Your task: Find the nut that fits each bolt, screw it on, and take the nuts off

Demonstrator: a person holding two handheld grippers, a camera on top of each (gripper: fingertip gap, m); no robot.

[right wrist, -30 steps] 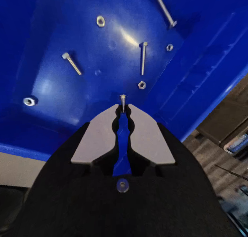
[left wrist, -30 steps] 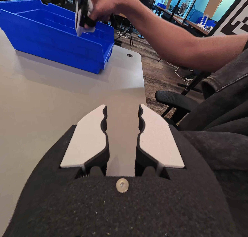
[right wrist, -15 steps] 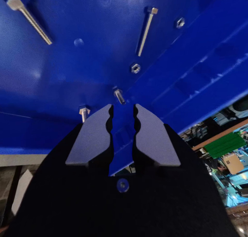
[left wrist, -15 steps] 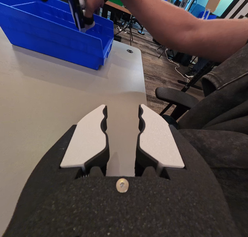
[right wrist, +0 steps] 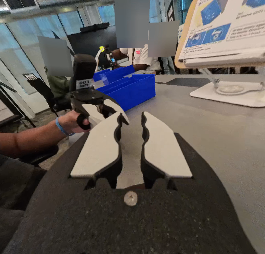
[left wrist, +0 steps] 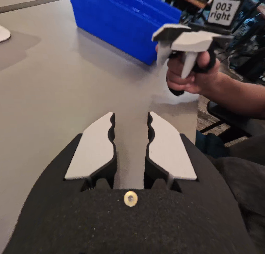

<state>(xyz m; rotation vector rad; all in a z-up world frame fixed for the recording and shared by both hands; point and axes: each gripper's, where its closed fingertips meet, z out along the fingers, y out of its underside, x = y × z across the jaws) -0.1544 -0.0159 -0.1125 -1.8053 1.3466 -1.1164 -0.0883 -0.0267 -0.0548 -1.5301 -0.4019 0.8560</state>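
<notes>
No bolt or nut shows in either view. The blue bin [left wrist: 121,21] stands on the grey table [left wrist: 57,82], ahead of both grippers; its inside is hidden. It also shows in the right wrist view [right wrist: 133,93]. My left gripper [left wrist: 131,115] is open and empty, low over the table near its front edge. My right gripper [right wrist: 131,113] is open and empty above the table. Each shows in the other's view, hand-held: the right gripper [left wrist: 164,46] stands to the right of the bin's near corner, and the left gripper [right wrist: 106,112] is close beside the right one.
A white document stand [right wrist: 229,94] with a printed sheet [right wrist: 229,24] stands on the table at the right. More blue bins [right wrist: 114,74] and several people are behind. The table edge [left wrist: 196,117] and an office chair [left wrist: 229,117] lie to the right. The left gripper's tips are roughly 9 cm from the right gripper's.
My right gripper let go of a small bolt in the bin, opened, and came out to hover over the table beside the left gripper. The left gripper turned left and stayed open.
</notes>
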